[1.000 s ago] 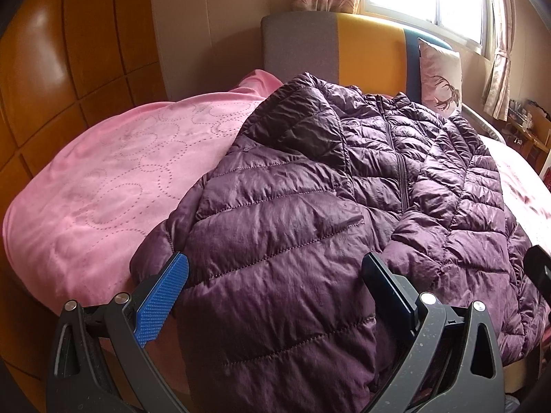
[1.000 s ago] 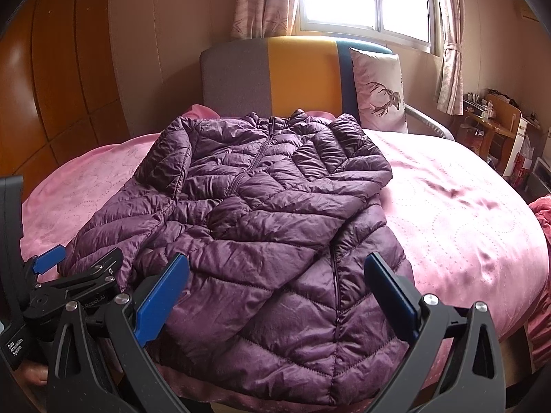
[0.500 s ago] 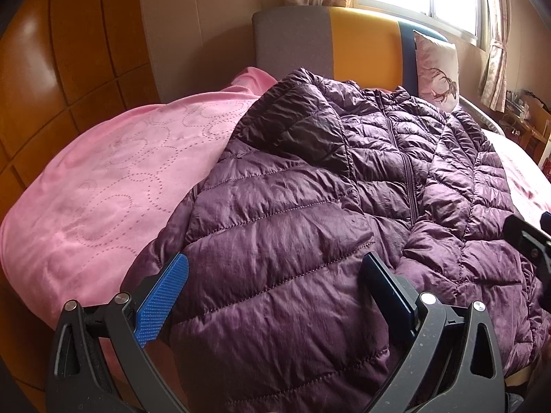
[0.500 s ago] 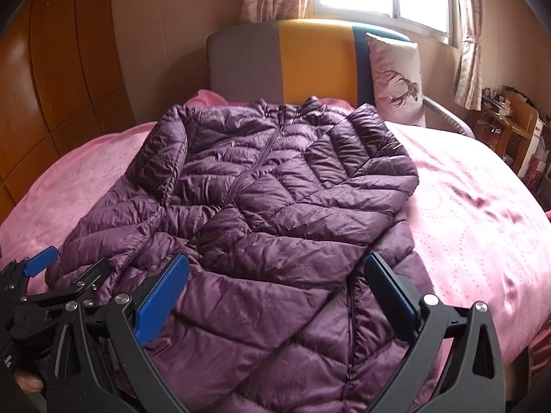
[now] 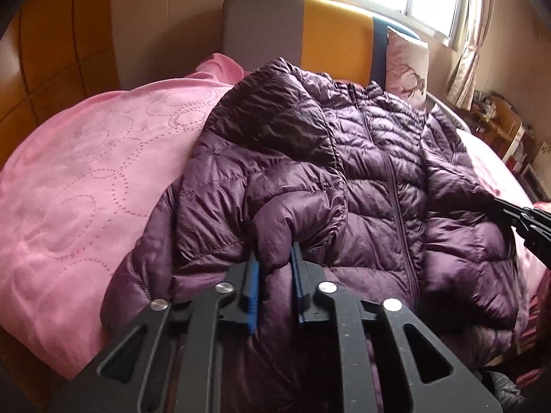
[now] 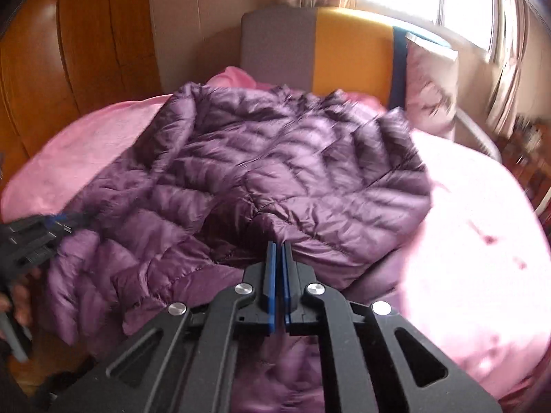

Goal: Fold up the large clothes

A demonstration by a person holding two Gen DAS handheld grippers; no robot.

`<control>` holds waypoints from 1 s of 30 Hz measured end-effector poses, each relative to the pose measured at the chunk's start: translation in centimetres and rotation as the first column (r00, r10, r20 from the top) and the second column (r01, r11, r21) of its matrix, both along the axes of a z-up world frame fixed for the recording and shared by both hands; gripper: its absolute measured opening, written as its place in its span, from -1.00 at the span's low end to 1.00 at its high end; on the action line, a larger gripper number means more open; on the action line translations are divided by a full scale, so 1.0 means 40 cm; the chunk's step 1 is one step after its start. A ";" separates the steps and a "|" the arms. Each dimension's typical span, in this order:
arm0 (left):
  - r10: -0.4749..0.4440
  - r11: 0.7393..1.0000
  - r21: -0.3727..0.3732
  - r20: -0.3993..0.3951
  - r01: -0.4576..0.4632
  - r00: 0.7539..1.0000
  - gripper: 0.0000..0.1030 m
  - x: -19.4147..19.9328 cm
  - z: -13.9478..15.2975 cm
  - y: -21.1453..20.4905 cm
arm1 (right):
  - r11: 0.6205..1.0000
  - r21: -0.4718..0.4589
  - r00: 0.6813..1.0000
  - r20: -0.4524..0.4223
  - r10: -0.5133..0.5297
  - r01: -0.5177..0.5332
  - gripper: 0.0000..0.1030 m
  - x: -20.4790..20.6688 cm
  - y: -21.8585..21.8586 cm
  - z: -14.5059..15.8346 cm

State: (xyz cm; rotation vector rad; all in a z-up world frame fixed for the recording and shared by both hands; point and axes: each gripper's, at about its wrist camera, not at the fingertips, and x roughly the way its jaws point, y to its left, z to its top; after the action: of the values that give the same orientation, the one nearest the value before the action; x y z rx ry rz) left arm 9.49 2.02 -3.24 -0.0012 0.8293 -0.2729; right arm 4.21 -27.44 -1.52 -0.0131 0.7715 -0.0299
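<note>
Left wrist view: your left tool [image 5: 273, 268] has just clamped down on a puffy bunch of the one quilted purple down jacket [image 5: 378, 179], near its hem on the left side; the jacket lies spread on the pink bedspread [image 5: 86, 179]. Looks like the grab step before the first fold.

Right wrist view: your right tool [image 6: 278, 254] has just closed almost flat on a thin bit of hem. One jacket, two tools, one deer-print pillow [image 6: 430, 89] far right. Next you'd probably lift both corners evenly toward the collar.
</note>
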 end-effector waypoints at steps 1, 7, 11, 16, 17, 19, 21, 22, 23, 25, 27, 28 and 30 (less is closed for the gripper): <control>0.010 1.000 -0.019 0.002 -0.010 1.000 -0.78 0.005 0.008 0.017 | 0.998 -0.056 1.000 0.019 -0.015 0.016 -0.95 -0.005 -0.019 0.015; 0.178 0.981 -0.084 0.046 -0.174 0.983 -0.78 0.071 0.097 0.213 | 0.901 -0.347 0.965 0.089 -0.246 0.261 -0.98 0.024 -0.242 0.051; 0.312 0.947 0.040 0.113 -0.318 0.943 -0.78 0.156 0.137 0.341 | 0.795 -0.415 0.888 0.074 -0.454 0.441 -0.99 0.082 -0.454 0.030; 0.506 0.810 0.244 0.172 -0.534 0.845 -0.68 0.282 0.142 0.475 | 0.662 -0.367 0.719 0.025 -0.695 0.653 -0.99 0.129 -0.707 0.022; 0.543 0.783 0.254 0.167 -0.568 0.823 -0.30 0.292 0.143 0.499 | 0.639 -0.345 0.685 0.014 -0.729 0.687 -0.99 0.135 -0.745 0.025; 0.600 0.741 0.240 0.181 -0.627 0.779 0.52 0.292 0.156 0.529 | 0.614 -0.301 0.644 0.002 -0.765 0.730 -0.96 0.139 -0.794 0.041; 0.586 0.763 0.190 0.201 -0.618 0.785 0.59 0.262 0.177 0.523 | 0.577 -0.263 0.605 0.034 -0.795 0.773 -0.13 0.129 -0.828 0.074; 0.560 0.795 0.161 0.176 -0.585 0.809 0.59 0.248 0.180 0.515 | 0.558 -0.257 0.590 0.068 -0.805 0.790 0.22 0.127 -0.827 0.096; 0.521 0.834 0.121 0.147 -0.538 0.841 0.59 0.229 0.176 0.504 | 0.532 -0.253 0.571 0.113 -0.813 0.808 0.69 0.115 -0.824 0.114; 0.427 0.898 0.062 0.114 -0.436 0.897 0.59 0.192 0.157 0.468 | 0.534 -0.226 0.572 0.168 -0.803 0.815 0.74 0.092 -0.795 0.152; 0.322 0.946 0.027 0.074 -0.324 0.944 0.59 0.168 0.123 0.410 | 0.608 -0.158 0.628 0.165 -0.760 0.778 0.79 0.065 -0.737 0.175; 0.262 0.965 0.001 0.046 -0.262 0.964 0.59 0.146 0.101 0.380 | 0.662 -0.122 0.673 0.149 -0.724 0.739 0.82 0.051 -0.697 0.182; 0.175 0.983 -0.051 -0.012 -0.175 0.985 0.59 0.119 0.055 0.328 | 0.786 -0.028 0.784 0.102 -0.612 0.617 0.90 0.033 -0.609 0.175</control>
State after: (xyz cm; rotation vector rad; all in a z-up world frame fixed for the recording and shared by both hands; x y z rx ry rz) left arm 14.25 15.13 -1.04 -0.1231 0.8244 -0.1286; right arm 5.51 -51.78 5.49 0.1862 0.6581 -0.6799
